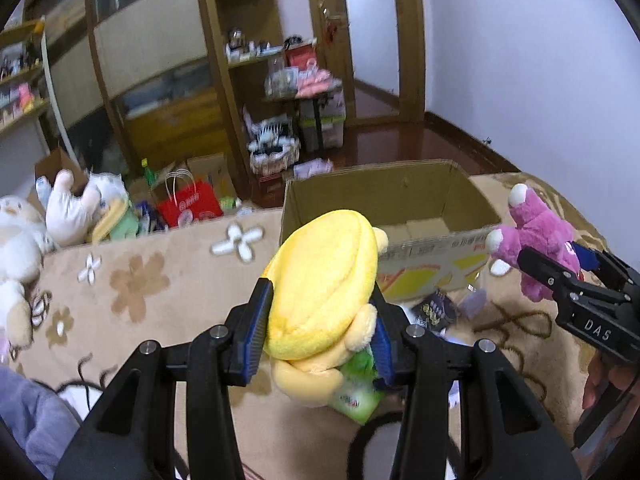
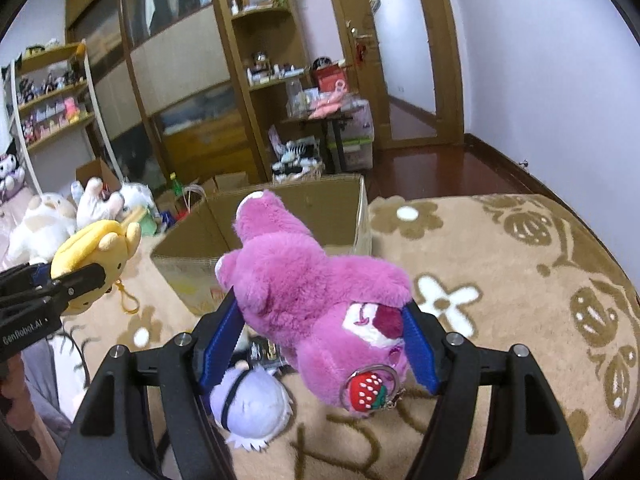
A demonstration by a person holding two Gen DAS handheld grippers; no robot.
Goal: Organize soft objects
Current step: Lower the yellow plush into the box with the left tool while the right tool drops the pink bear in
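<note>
The left gripper (image 1: 322,320) clamps the yellow plush (image 1: 320,284) and the right gripper (image 2: 320,336) clamps the pink bear (image 2: 316,300), both above the blanket (image 2: 500,280) just before the near rim of the open cardboard box (image 1: 400,196).

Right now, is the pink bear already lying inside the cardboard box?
No, the pink bear hangs between the right gripper's blue fingers, in front of the open cardboard box.

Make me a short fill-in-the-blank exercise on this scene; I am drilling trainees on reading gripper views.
1. The left gripper is shut on a soft ____ plush toy.
2. The right gripper is shut on a fluffy ____ plush bear.
3. Behind both toys stands an open brown ____ box.
4. A red ____ charm hangs from the bear.

Missing words: yellow; pink; cardboard; strawberry
</note>
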